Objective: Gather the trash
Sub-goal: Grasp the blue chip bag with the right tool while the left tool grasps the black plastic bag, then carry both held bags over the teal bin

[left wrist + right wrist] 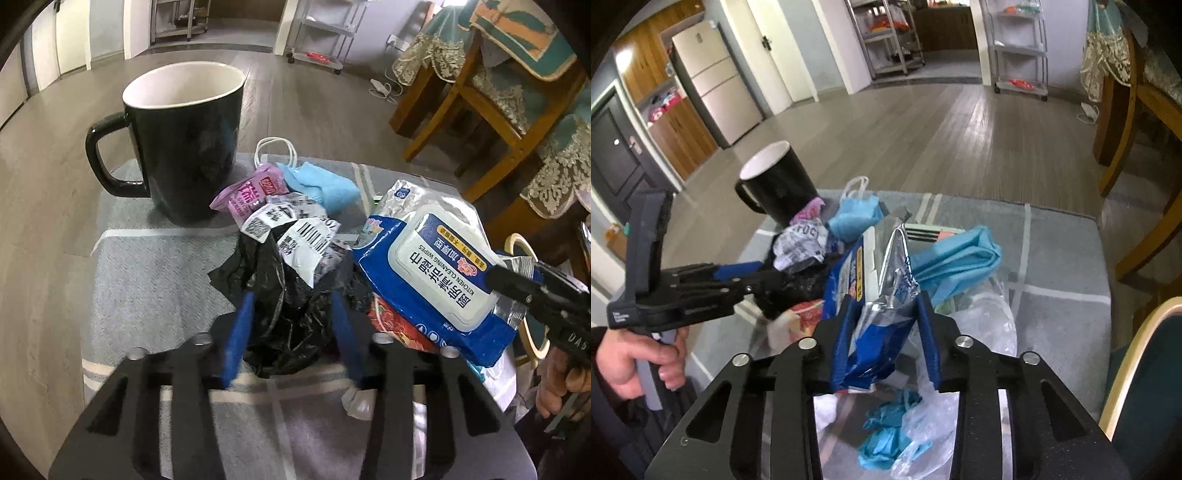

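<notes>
My left gripper is shut on a crumpled black plastic bag with white labels on the grey checked cloth. My right gripper is shut on a blue wet wipes pack and holds it above the cloth; the pack also shows in the left wrist view with the right gripper on its right edge. A purple snack wrapper and a blue face mask lie behind the black bag. A clear plastic bag with crumpled blue trash lies under the right gripper.
A black mug with a white inside stands at the far left of the cloth. A folded blue cloth lies to the right. A red printed wrapper sits under the wipes pack. Wooden chairs stand at the right.
</notes>
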